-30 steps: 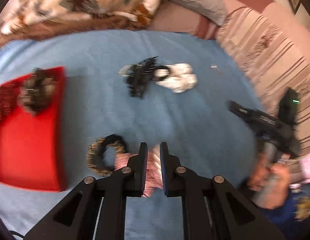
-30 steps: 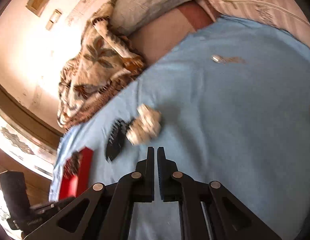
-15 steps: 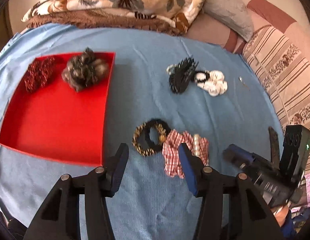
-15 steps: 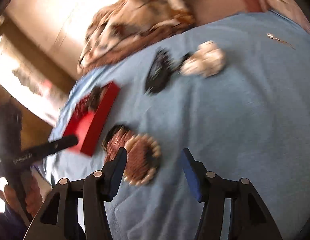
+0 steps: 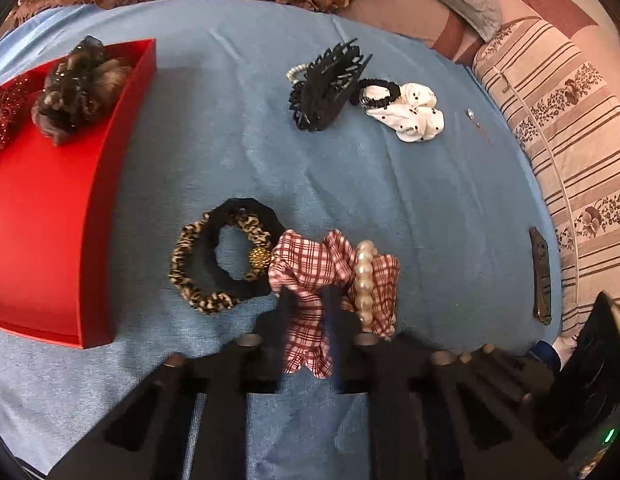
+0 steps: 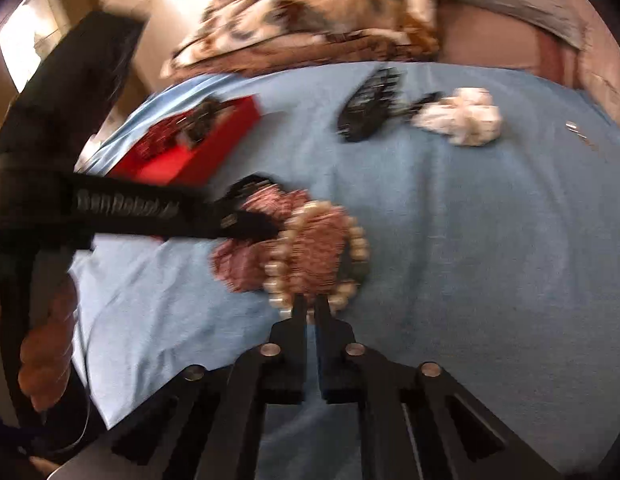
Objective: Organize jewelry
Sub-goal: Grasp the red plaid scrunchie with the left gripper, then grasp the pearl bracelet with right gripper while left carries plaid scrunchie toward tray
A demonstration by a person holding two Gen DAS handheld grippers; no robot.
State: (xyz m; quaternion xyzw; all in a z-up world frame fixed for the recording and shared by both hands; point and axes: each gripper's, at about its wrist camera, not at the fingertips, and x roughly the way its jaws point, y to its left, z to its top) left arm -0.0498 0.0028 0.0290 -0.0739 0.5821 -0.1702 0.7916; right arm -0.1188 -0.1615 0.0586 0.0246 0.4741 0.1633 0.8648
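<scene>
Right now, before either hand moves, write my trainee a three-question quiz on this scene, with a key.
1. True or false: the red tray already holds two hair accessories.
2. What is the left gripper shut on? A, the leopard-print scrunchie; B, the plaid scrunchie; C, the black claw clip.
3. Name the beaded thing lying on the plaid scrunchie.

Key
1. True.
2. B; its jaws have just been closing, with the plaid fabric between them.
3. The pearl band.
</scene>
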